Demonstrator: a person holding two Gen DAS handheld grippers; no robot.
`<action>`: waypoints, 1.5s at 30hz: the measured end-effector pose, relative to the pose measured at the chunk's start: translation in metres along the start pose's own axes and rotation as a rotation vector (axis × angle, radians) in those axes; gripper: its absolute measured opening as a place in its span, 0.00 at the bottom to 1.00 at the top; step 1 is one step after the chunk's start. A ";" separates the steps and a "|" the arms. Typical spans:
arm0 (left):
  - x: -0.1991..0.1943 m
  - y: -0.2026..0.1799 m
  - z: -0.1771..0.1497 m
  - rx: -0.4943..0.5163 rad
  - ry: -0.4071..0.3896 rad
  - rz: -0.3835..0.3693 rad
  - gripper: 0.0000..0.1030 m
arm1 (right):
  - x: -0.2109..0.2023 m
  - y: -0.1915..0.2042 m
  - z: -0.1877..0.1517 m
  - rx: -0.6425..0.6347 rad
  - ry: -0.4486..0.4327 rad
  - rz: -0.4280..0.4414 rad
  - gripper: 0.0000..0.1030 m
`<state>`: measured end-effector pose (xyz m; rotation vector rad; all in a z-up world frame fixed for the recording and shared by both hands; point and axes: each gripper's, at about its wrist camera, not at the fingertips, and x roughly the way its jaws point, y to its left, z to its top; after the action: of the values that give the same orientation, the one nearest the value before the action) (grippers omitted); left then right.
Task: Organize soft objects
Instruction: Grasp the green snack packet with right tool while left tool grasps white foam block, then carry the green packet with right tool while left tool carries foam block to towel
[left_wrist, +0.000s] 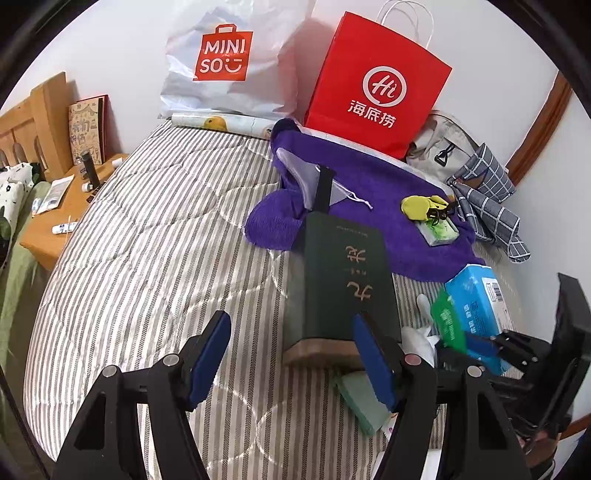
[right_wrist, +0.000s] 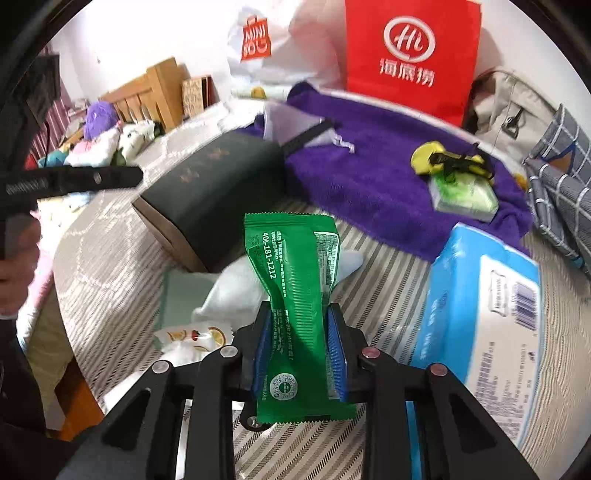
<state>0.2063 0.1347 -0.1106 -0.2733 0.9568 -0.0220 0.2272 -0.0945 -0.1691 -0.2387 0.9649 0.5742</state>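
A: Why is the green packet (right_wrist: 295, 314) up off the bed (left_wrist: 147, 229)?

B: The right hand-held gripper (right_wrist: 299, 332) has it clenched between the blue pads (right_wrist: 336, 347), squeezed at the waist so it pinches inward. It looks soft enough to crumple, so a grip across the middle is probably the safest hold

A: And the left hand-held gripper (left_wrist: 291, 354)?

B: Released, nothing between its pads. It hangs over the striped cover next to the dark box (left_wrist: 340, 284), likely waiting for its own pick

A: What's near the packet?

B: A white cloth (right_wrist: 240, 288) and a blue tissue pack (right_wrist: 480, 314) lie just beside it on the bed. Farther back the purple towel (right_wrist: 388, 177) carries a yellow item (right_wrist: 428, 157)

A: Where should it go?

B: I'd guess with the soft things on the towel, or into the red bag (right_wrist: 410, 55) behind, but I can't tell
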 end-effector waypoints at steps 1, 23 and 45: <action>-0.001 0.000 -0.001 0.000 0.001 -0.002 0.65 | -0.003 -0.001 0.000 0.005 -0.008 -0.001 0.28; -0.026 -0.075 -0.096 0.162 0.082 -0.102 0.68 | -0.088 0.002 -0.081 0.208 -0.132 -0.024 0.28; 0.009 -0.129 -0.153 0.352 0.126 -0.024 0.84 | -0.083 -0.018 -0.151 0.302 -0.085 -0.162 0.28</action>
<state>0.1008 -0.0251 -0.1698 0.0423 1.0560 -0.2292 0.0945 -0.2044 -0.1860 -0.0220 0.9272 0.2825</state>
